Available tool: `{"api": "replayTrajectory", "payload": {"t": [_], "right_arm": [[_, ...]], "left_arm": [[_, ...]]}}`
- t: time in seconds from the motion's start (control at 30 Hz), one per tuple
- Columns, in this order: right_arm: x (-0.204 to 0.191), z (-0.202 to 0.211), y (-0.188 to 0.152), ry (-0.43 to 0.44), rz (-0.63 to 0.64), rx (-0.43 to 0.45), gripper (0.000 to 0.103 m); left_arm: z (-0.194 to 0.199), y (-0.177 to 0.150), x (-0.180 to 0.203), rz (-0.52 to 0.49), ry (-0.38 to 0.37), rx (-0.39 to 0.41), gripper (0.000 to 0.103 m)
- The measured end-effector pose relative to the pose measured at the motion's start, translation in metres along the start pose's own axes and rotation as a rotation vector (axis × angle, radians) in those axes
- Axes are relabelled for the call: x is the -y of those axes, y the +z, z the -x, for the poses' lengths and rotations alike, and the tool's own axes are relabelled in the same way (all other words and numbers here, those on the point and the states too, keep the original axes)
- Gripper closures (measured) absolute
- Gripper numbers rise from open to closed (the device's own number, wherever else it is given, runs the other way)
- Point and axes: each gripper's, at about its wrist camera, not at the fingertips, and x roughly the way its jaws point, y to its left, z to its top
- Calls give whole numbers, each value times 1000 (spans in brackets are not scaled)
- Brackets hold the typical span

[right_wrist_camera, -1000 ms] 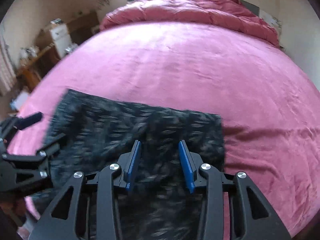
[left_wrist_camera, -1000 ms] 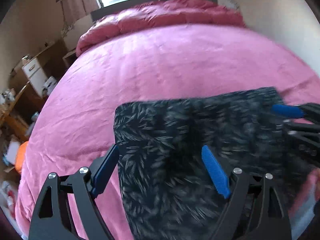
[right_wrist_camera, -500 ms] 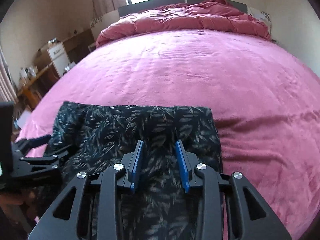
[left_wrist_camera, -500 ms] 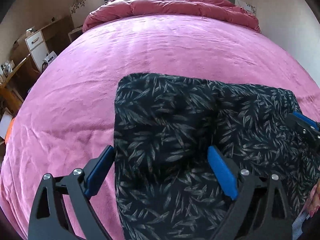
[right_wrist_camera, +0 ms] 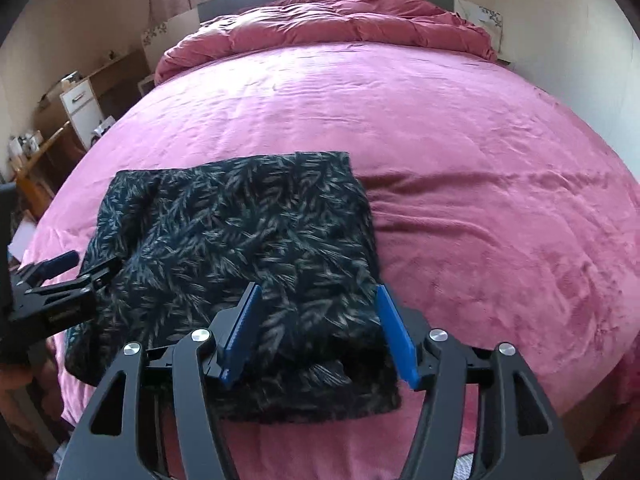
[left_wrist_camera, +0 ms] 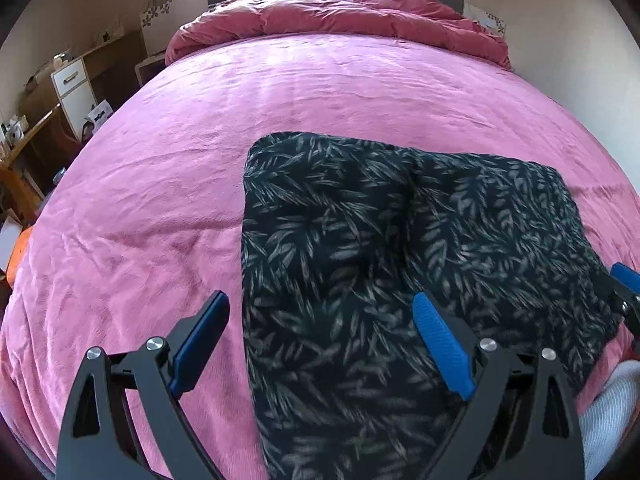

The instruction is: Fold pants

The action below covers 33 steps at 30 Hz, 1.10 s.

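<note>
We hold the left gripper (left_wrist_camera: 320, 332) and right gripper (right_wrist_camera: 318, 320) over the folded pants (right_wrist_camera: 240, 240), jaws wide, gripping nothing.

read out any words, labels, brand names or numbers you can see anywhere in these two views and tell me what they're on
No text can be read in either view.
The pants carry only a leaf print, with no visible tag.
The box by the white drawer unit has dark markings, too small and blurred to read.
The hand-held grippers show no lettering.
</note>
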Motion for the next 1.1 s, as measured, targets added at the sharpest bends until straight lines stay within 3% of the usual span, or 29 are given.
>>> {"api": "replayTrajectory", "payload": {"t": [0.27,0.43,0.6,0.77,0.9,1.1], "right_arm": [[21,-15,-9,-8,-33,-104,44],[34,-15,-20,-8,-24,-169,38],[37,-18,-17,14,-31,-176,38],[60,-11,-13,180,-147,-124,36],[81,-28,-4,281,-255,-169,36],[81,-55,2,421,-310,-269,36]], "left_arm": [[12,-17,8,-47,-25,8,10],[22,-42,11,-84,-52,16,10],[29,-53,7,-62,-81,33,10],[35,-49,-17,11,-182,36,9],[21,-46,-52,135,-307,-30,7],[2,-49,-68,156,-470,-115,7]]}}
